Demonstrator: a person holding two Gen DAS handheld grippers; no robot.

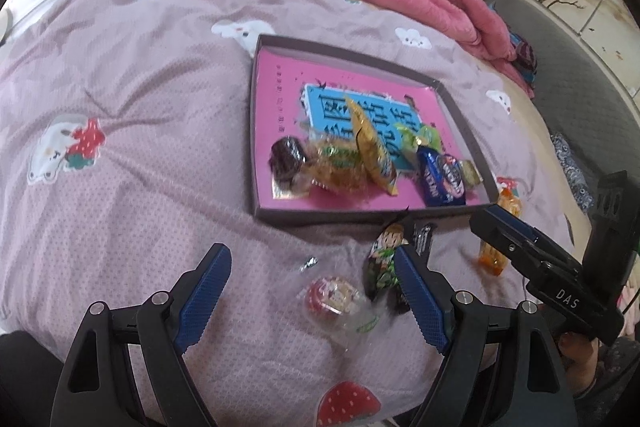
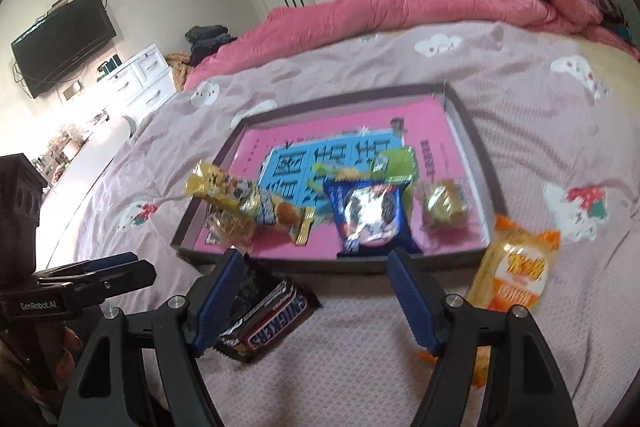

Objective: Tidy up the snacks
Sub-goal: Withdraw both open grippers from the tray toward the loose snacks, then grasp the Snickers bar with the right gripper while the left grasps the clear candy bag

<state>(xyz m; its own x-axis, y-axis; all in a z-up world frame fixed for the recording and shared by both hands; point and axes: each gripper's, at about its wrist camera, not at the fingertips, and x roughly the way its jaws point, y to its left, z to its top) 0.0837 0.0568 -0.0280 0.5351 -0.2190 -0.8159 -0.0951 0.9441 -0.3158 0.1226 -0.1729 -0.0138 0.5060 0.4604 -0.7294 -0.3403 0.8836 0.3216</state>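
Both claws wide, holding nothing: left claw (image 1: pixel 312 291) over clear-wrapped candy (image 1: pixel 334 301) on bed (image 1: pixel 140 187); right claw (image 2: pixel 316 291) above Snickers bar (image 2: pixel 276 323) beside tray (image 2: pixel 472 163).

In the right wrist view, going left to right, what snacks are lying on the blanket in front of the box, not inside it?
Snickers bar → orange snack packet. The right gripper hangs open between them, holding nothing.

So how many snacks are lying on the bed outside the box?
4: a clear round cup and a green packet by the left gripper, a Snickers bar just behind, an orange packet at the box's right corner. Others may be hidden.
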